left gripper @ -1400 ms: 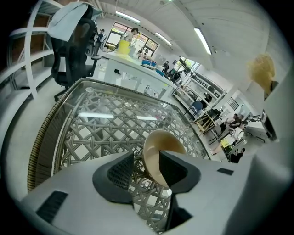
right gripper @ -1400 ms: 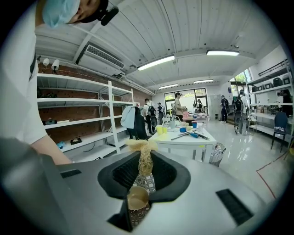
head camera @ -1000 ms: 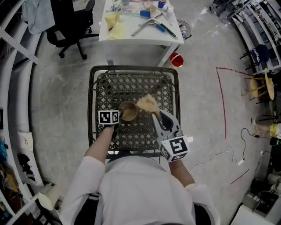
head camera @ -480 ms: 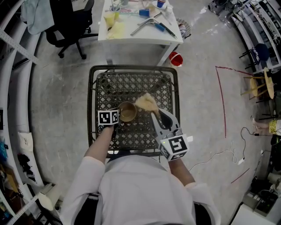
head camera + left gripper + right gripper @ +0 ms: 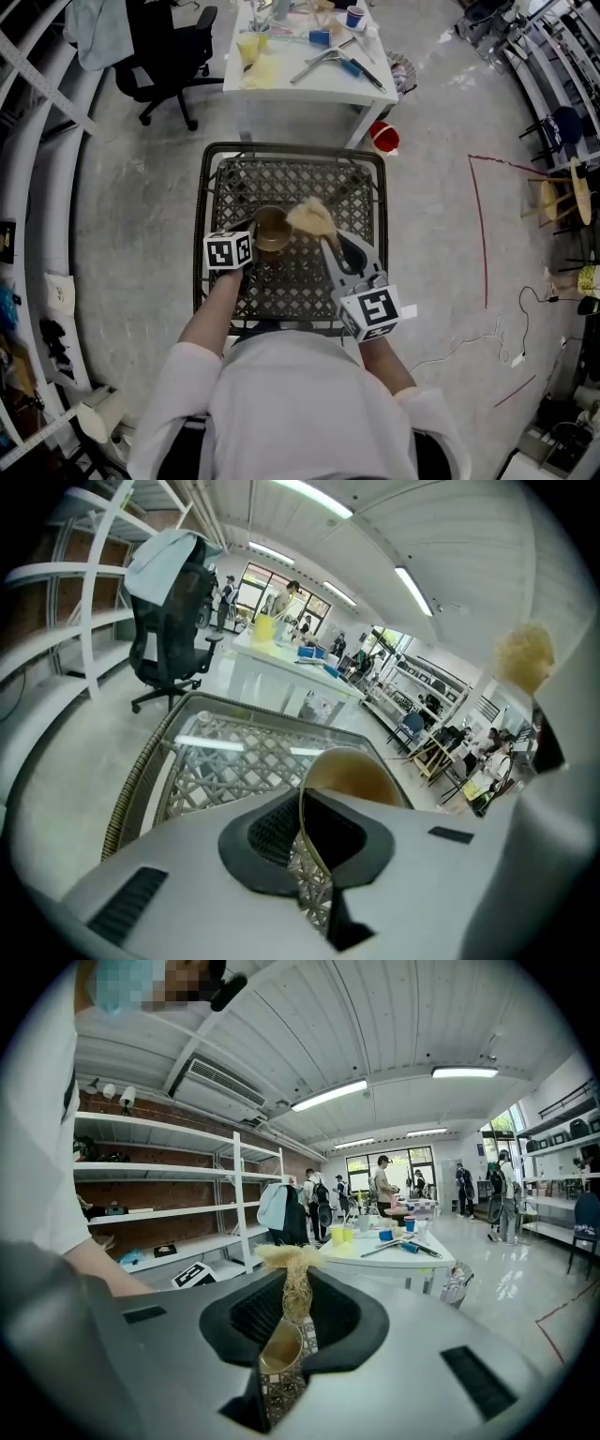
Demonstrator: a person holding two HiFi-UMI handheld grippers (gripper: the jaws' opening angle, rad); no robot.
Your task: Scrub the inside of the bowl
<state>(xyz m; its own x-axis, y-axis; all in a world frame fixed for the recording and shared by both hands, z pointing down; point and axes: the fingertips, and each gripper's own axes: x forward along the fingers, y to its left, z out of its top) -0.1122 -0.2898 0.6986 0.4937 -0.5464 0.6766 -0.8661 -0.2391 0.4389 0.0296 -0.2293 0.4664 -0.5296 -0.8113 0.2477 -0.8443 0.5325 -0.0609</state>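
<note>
A small brown bowl (image 5: pixel 272 230) sits on the glass top of a wicker table (image 5: pixel 211 187). My left gripper (image 5: pixel 253 239) is at the bowl's left side. In the left gripper view its jaws are shut on the bowl's thin rim (image 5: pixel 342 771), one pad inside and one outside. My right gripper (image 5: pixel 326 242) reaches in from the right, shut on a straw-coloured fibrous scrubber (image 5: pixel 312 218). The scrubber hangs just right of the bowl and slightly above it. In the right gripper view the scrubber (image 5: pixel 291 1279) stands between the jaws, with the bowl (image 5: pixel 279 1344) below it.
A white table (image 5: pixel 300 70) with cups and tools stands behind the wicker table, and a red bucket (image 5: pixel 382 138) sits at its foot. A black office chair (image 5: pixel 169 56) is at the back left. Shelving runs along the left, and red tape (image 5: pixel 480 216) marks the floor on the right.
Both grippers, the bowl and the scrubber stay almost where they were. The head view has shifted slightly.
</note>
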